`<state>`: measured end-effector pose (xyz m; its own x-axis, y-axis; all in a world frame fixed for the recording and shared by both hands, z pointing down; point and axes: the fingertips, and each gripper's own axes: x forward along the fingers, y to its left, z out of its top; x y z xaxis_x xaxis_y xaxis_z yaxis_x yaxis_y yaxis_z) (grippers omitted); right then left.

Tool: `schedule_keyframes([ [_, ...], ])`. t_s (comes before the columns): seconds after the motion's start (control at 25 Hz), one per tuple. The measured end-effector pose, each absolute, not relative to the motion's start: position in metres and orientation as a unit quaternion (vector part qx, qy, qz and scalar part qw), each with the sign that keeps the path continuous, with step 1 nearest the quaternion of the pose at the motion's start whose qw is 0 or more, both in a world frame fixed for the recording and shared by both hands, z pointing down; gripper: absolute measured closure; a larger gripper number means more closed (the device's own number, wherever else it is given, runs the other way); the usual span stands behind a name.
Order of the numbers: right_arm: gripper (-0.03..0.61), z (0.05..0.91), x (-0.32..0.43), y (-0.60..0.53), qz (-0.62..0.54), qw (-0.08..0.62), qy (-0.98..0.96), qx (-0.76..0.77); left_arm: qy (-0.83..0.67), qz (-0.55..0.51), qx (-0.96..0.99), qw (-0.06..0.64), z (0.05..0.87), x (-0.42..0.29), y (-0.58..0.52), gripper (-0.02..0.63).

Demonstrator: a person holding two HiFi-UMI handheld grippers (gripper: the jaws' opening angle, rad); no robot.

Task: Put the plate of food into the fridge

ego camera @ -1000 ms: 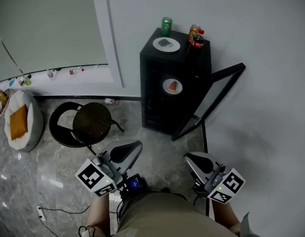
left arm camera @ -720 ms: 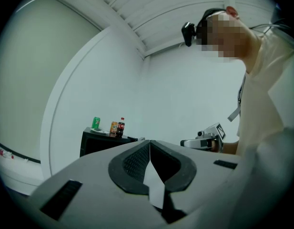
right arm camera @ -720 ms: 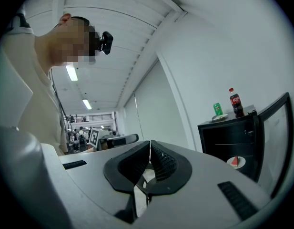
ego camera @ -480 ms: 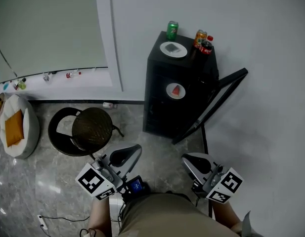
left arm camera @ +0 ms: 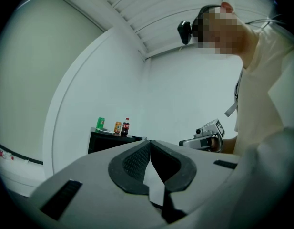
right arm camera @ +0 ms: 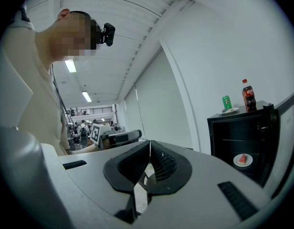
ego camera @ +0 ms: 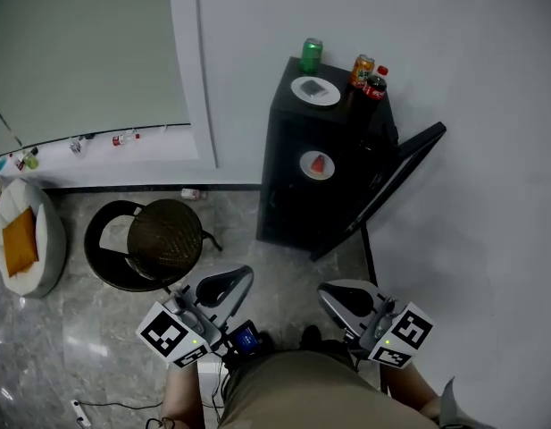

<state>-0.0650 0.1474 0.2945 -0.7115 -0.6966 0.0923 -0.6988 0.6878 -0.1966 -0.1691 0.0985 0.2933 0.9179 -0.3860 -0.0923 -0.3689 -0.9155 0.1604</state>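
- Plate point(ego camera: 317, 164) with a red wedge of food, apparently watermelon, sits on a shelf inside the black fridge point(ego camera: 288, 199). The fridge door point(ego camera: 396, 181) stands swung wide open to the right.
- A second white plate point(ego camera: 315, 89), carrying something dark, rests on top of the fridge. Beside it stand a green can point(ego camera: 311, 54), an orange can point(ego camera: 361, 70) and a dark cola bottle point(ego camera: 375, 82).
- Both grippers are well apart from the fridge, held low by the person's waist. The left gripper point(left arm camera: 149, 147) has its fingers pressed together on nothing, and the right gripper point(right arm camera: 149, 149) is likewise closed and empty.
- Handling, as a judgement: either plate looks stiff, smooth and fairly light, and could break if it is ceramic.
- The rim is thin and likely slick, so a pinch at the near edge, with the pad reaching well onto the rim, seems best.
- The food lies loose, so the plate would need to stay level or the food could slide off.
- Writing: nothing can be read. The cans and the bottle's red label show colours only, too small to make out. The gripper cubes bear black-and-white square markers, not words.
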Motion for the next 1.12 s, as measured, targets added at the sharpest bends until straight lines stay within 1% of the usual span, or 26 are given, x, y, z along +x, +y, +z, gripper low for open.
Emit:
schedule_keyframes([
  [0.28,0.557,0.293,-0.071,0.138,0.109,0.008,-0.925,0.363,-0.201,-0.055,0.975,0.072,0.295,-0.17,0.094,0.604],
  [0.56,0.557,0.293,-0.059,0.121,0.112,-0.005,-0.931,0.348,-0.213,-0.042,0.974,0.064,0.292,-0.157,0.083,0.604],
  [1.12,0.558,0.286,0.01,0.082,0.11,-0.041,-0.933,0.34,-0.209,-0.008,0.977,0.052,0.284,-0.086,0.048,0.604],
])
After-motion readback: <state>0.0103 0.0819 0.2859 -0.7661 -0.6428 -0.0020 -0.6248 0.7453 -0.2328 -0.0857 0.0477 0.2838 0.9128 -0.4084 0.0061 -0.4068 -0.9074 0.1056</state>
